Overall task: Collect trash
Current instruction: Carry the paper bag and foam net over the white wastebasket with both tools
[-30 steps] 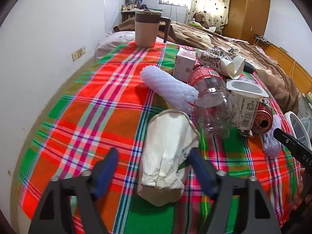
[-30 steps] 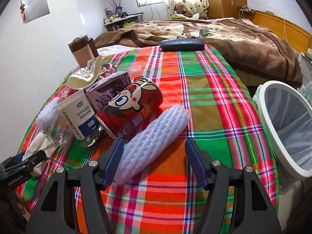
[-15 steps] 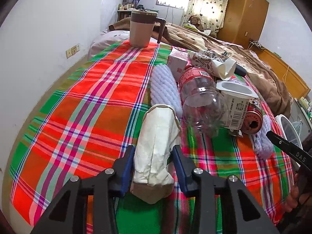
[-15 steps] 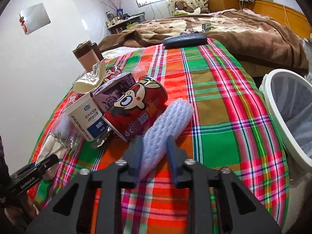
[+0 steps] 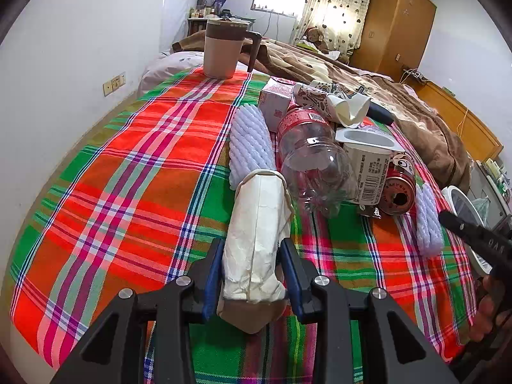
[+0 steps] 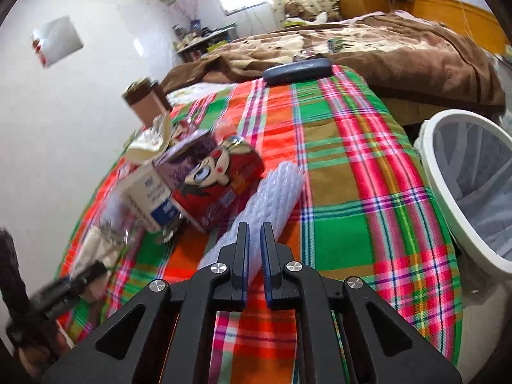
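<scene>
Change: both tongs stood wide a second ago; both have closed on trash since; right view now tilted.
Left tongs (image 5: 252, 264): have just been closing; now pinching the near end of the crushed paper cup (image 5: 257, 233), blue pads flat on both its sides.
Right tongs (image 6: 254, 249): pressed nearly together, squeezing the near end of the foam net sleeve (image 6: 272, 196) thin between them.
Why held so: near-end grips leave each piece free of the pile, probably for a clean lift.
Trash location: both pieces on the plaid surface (image 5: 134, 172); rest of the pile just beyond them.
Destination: white mesh bin (image 6: 470, 188) stands at the right edge, likely the drop point.
Labels: red can (image 6: 224, 176) shows a cartoon face; yoghurt cup (image 5: 368, 163) has a barcode; other print unreadable.
</scene>
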